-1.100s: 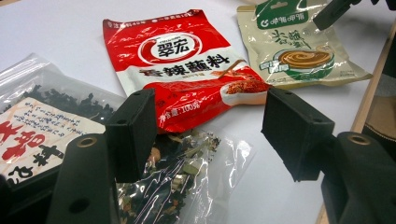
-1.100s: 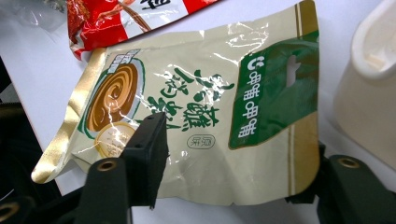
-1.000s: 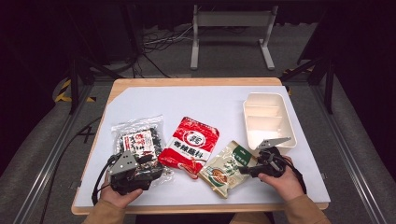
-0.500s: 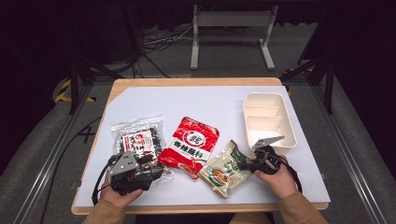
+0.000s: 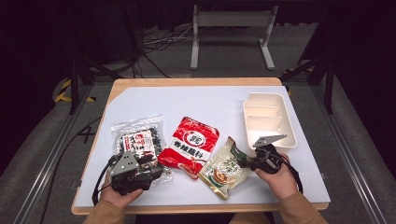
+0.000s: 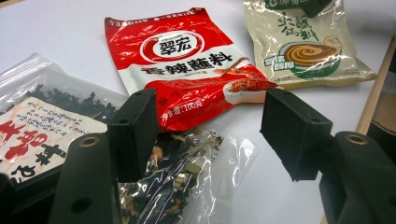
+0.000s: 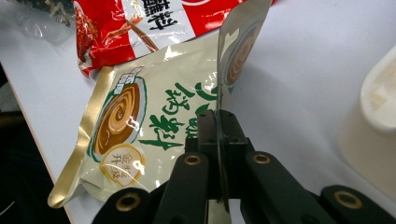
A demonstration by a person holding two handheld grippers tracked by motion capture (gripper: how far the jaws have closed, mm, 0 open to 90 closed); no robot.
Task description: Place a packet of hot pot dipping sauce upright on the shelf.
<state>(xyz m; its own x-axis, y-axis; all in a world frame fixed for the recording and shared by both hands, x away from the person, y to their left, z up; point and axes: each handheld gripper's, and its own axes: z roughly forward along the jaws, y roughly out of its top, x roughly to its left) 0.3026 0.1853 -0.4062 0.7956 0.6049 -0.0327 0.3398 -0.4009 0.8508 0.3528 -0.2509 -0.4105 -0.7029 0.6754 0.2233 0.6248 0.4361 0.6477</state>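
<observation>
A beige and green sauce packet [image 5: 223, 167] lies at the front of the table, right of centre. My right gripper [image 5: 244, 161] is shut on its right edge [image 7: 233, 56], which stands folded up from the table between the jaws [image 7: 218, 122]. At the front left, my left gripper [image 5: 150, 162] rests low over the corner of a clear bag of dark dried pieces [image 5: 138, 140]. Its jaws [image 6: 208, 123] are open with the bag's crinkled corner [image 6: 187, 172] below them. A red sauce packet [image 5: 189, 145] lies between the two.
A white compartment tray [image 5: 269, 119] stands at the right, just beyond my right hand; its rim [image 7: 378, 98] is close beside the right gripper. The white table top [image 5: 210, 100] ends near both hands at a wooden front edge.
My right gripper has shifted slightly left onto the beige packet's edge and closed on it. The left gripper has stayed where it was.
</observation>
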